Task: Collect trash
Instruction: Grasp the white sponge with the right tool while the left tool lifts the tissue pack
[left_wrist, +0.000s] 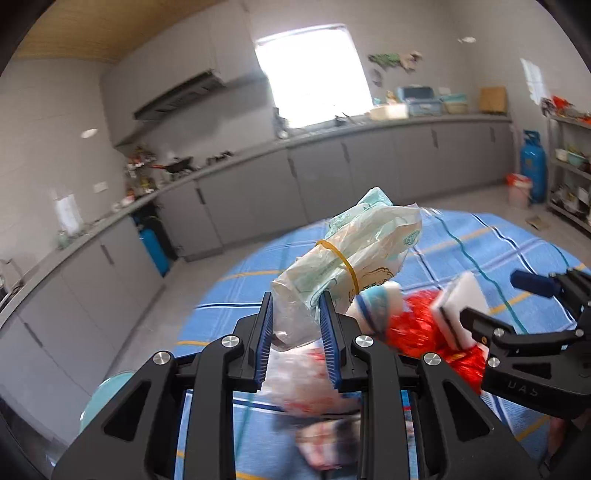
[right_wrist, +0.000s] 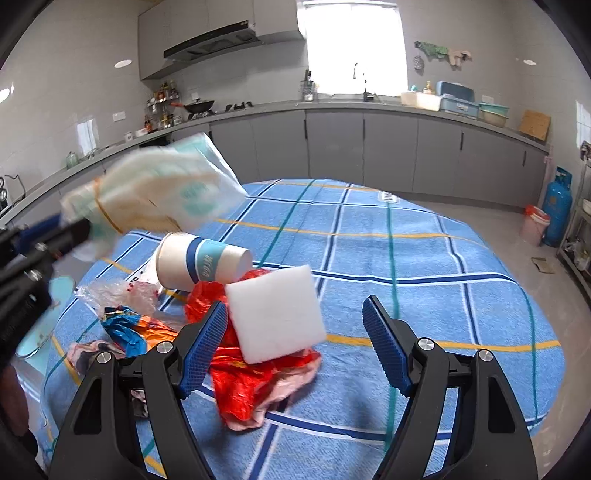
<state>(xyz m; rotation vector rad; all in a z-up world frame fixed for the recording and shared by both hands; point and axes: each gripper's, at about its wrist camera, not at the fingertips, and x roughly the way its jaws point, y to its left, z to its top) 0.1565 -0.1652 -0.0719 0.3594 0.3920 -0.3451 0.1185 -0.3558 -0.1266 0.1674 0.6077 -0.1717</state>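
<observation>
The left gripper (left_wrist: 296, 317) pinches a rolled plastic bag (left_wrist: 351, 254) with a yellow band, lifted above the worktop (right_wrist: 406, 258). The right gripper (right_wrist: 295, 343) gapes wide — a white foam block (right_wrist: 275, 314) lies between its fingers, on red wrapping (right_wrist: 243, 384) beside a tipped paper cup (right_wrist: 199, 266).

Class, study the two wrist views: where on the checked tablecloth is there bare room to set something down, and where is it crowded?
Free: the tablecloth beyond and right of the white sponge, out to its far edge. Crowded: the near-left corner, where paper cup, red wrapper and clear plastic lie together.
</observation>
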